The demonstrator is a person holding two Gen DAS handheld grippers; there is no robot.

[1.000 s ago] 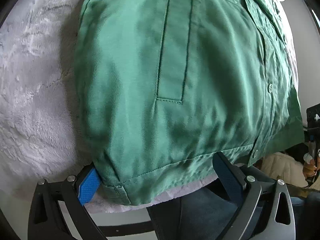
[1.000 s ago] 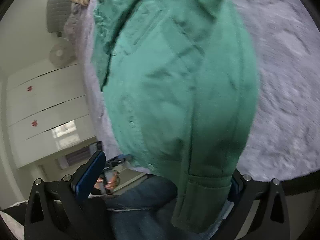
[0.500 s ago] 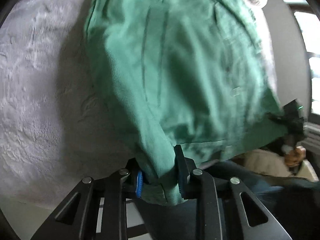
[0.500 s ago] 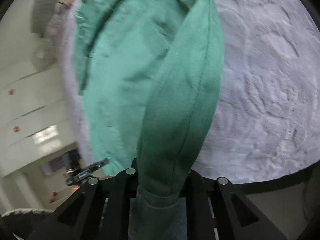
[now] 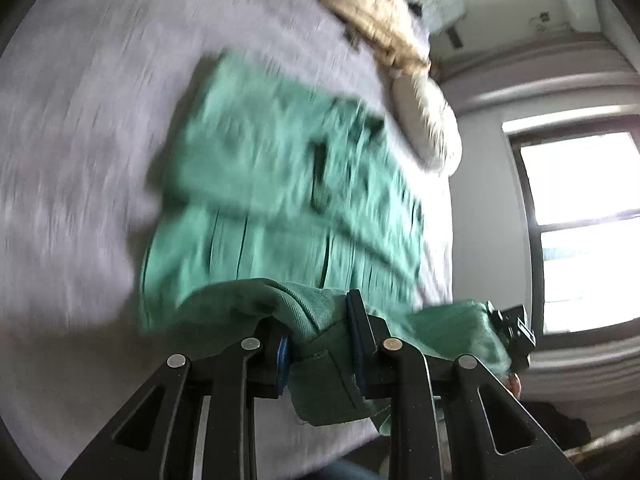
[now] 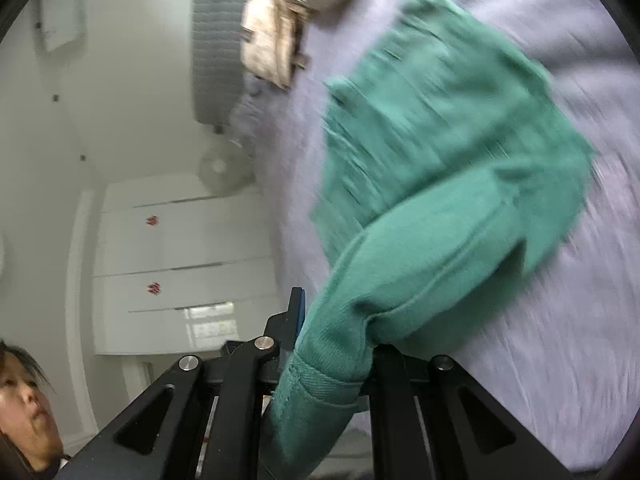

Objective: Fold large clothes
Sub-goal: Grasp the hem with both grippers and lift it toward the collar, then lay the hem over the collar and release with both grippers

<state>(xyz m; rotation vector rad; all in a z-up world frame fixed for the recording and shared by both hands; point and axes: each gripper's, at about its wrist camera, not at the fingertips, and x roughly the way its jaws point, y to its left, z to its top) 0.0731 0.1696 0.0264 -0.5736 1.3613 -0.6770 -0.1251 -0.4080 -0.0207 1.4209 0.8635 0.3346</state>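
Observation:
A large green shirt (image 5: 280, 184) lies on a grey fleece bed cover (image 5: 80, 120), blurred by motion. My left gripper (image 5: 318, 328) is shut on one corner of its hem, and the cloth bunches over the jaws and hangs below them. In the right wrist view the same shirt (image 6: 440, 140) rises from the bed cover (image 6: 580, 320) in a thick fold to my right gripper (image 6: 338, 332), which is shut on the other hem corner. The lifted near edge stretches between both grippers. The right gripper (image 5: 514, 332) also shows at the right of the left wrist view.
A beige garment (image 5: 376, 20) lies bunched at the far end of the bed, also seen as a beige garment (image 6: 276, 40) near a grey headboard (image 6: 216, 40). A bright window (image 5: 580, 220) is on the right. White wardrobe doors (image 6: 180, 264) and a person's head (image 6: 24, 400) are on the left.
Both grippers went from open around the shirt's hem corners to shut on them. They then lifted the hem off the bed, and both views tilted up toward the far end.

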